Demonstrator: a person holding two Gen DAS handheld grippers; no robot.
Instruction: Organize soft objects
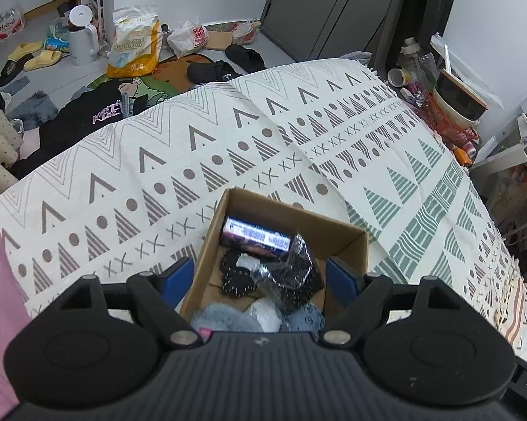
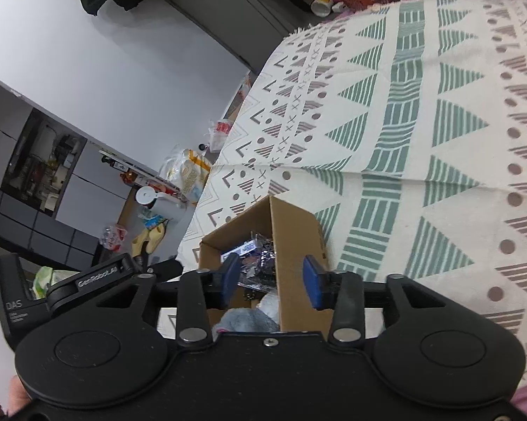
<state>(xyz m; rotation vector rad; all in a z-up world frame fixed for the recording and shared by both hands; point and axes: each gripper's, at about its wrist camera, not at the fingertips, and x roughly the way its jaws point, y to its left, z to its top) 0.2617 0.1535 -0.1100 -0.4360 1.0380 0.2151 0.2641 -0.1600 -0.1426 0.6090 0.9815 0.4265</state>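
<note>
Left wrist view alone shows purple-and-white packet (image 1: 254,238) inside open brown cardboard box (image 1: 337,233) on patterned cloth (image 1: 158,161), left gripper (image 1: 259,279) released above contents, right gripper (image 2: 272,280) unclenched, astride box wall

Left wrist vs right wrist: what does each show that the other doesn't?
Left wrist only: box interior from above, with a purple packet, black dotted fabric in plastic, a black garment on the floor.
Right wrist only: the box's outer side wall between its jaws, the left gripper's body, a dark shelf unit.
Both: cardboard box, patterned cloth, grey fluffy item, white kettle.
</note>
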